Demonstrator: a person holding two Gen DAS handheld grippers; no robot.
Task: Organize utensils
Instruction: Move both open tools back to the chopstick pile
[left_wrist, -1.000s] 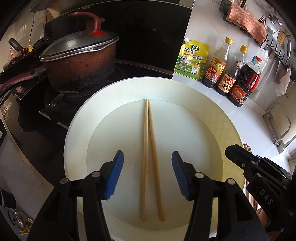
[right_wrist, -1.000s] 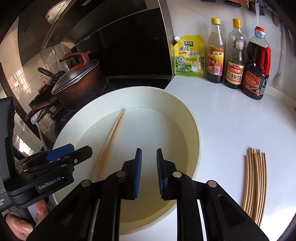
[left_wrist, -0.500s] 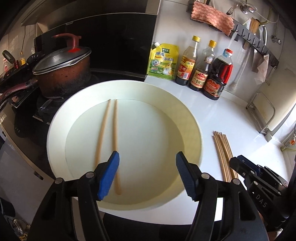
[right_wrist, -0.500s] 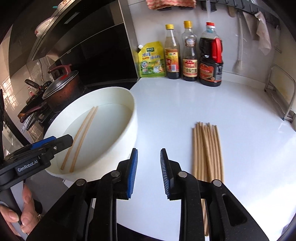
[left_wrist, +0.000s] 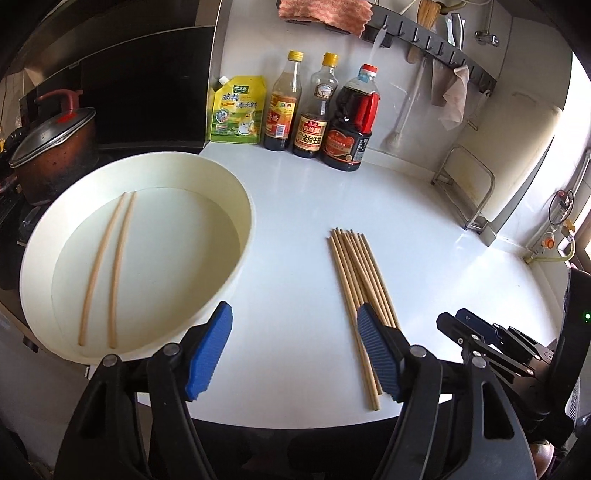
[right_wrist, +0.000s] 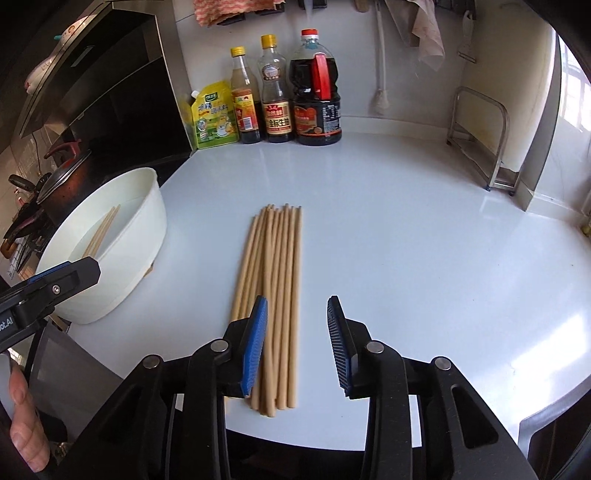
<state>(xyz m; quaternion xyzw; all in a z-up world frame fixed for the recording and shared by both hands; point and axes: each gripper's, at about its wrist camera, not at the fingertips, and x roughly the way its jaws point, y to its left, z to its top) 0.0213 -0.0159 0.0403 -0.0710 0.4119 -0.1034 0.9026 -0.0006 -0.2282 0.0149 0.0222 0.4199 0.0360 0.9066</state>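
A bundle of wooden chopsticks (right_wrist: 275, 291) is seen lying flat on the white bench (right_wrist: 406, 229), its near ends close to the front edge. The right tool (right_wrist: 295, 345) is held just above those near ends with its blue pads spread wide and nothing gripped; the left pad stands over the bundle, while the right pad is over bare bench beside it. The left tool (left_wrist: 295, 350) is likewise spread wide and empty, held over the bench between a white basin (left_wrist: 243, 221) and the bundle, its right pad overlapping the chopsticks in that view. Two more chopsticks (left_wrist: 107, 269) are found lying side by side, slightly apart, on the bottom of the basin — the basin sits at the left end of the bench, beside a lidded pot (left_wrist: 51, 147) on the stove. Against the back wall are lined up a yellow-green pouch (left_wrist: 236, 110) and three bottles (left_wrist: 317, 114) — all well apart from the bundle. A metal rack (right_wrist: 484, 144) stands at the far right.
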